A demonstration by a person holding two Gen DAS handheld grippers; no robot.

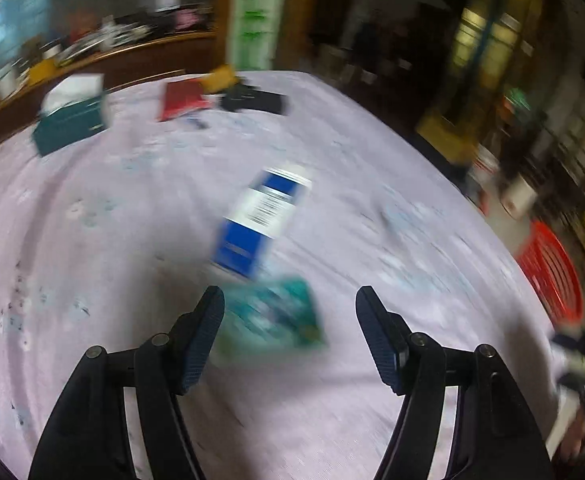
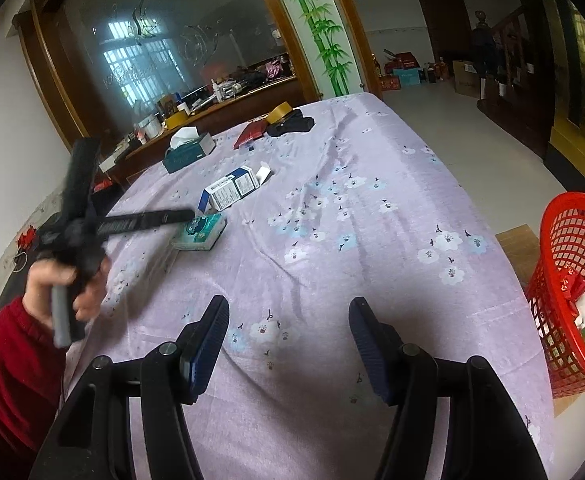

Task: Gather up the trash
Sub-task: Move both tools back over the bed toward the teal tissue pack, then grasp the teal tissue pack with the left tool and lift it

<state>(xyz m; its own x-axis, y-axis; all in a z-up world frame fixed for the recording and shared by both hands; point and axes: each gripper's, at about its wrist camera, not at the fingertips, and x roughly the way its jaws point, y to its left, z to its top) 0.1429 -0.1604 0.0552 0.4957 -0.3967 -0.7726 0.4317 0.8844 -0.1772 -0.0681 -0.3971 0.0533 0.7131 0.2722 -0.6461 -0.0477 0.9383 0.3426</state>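
A teal tissue pack (image 1: 274,318) lies on the lilac tablecloth (image 1: 92,240), just ahead of my open, empty left gripper (image 1: 289,300); the left wrist view is blurred. A blue and white carton (image 1: 262,220) lies just beyond it. In the right wrist view the tissue pack (image 2: 200,232) and the carton (image 2: 230,188) lie at the left of the table, with the left gripper (image 2: 152,218) over them. My right gripper (image 2: 288,308) is open and empty above bare cloth. A red mesh basket (image 2: 572,292) with some trash stands off the table's right edge.
A teal tissue box (image 2: 188,150), a red booklet (image 2: 250,134), a tape roll (image 2: 280,112) and a black object (image 2: 292,125) lie at the table's far end. A cluttered wooden counter (image 2: 212,100) runs behind. Boxes stand on the floor at the far right.
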